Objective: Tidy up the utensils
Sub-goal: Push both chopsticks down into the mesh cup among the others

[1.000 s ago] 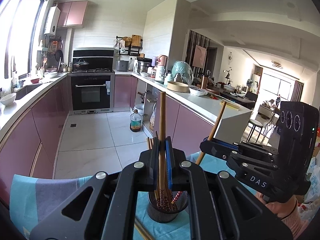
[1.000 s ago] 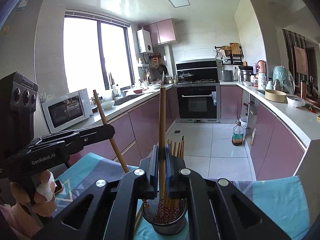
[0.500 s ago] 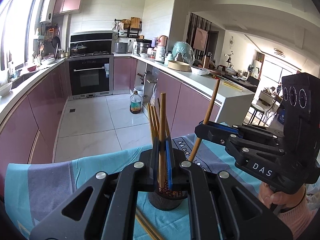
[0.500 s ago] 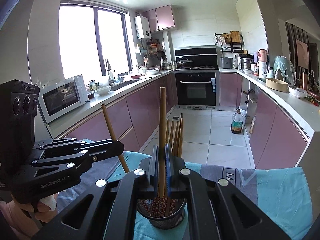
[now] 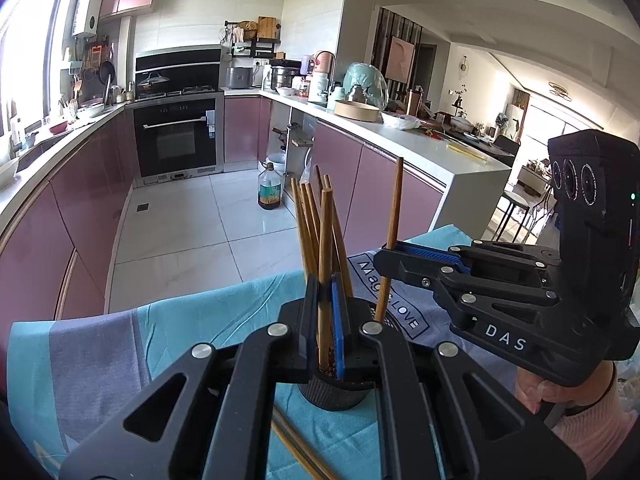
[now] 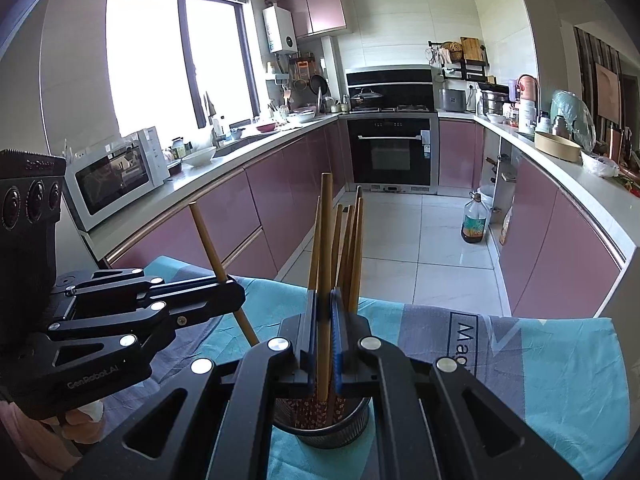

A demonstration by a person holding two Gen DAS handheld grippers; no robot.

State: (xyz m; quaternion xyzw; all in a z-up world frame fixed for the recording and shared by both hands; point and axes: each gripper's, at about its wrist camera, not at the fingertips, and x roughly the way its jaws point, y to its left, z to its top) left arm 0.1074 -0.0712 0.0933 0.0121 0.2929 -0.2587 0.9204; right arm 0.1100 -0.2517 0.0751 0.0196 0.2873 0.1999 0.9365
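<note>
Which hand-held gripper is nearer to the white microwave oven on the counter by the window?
Left. The left hand-held gripper is in front of the white microwave oven, on its side; the right hand-held gripper is farther off, above the dark mesh holder.
</note>
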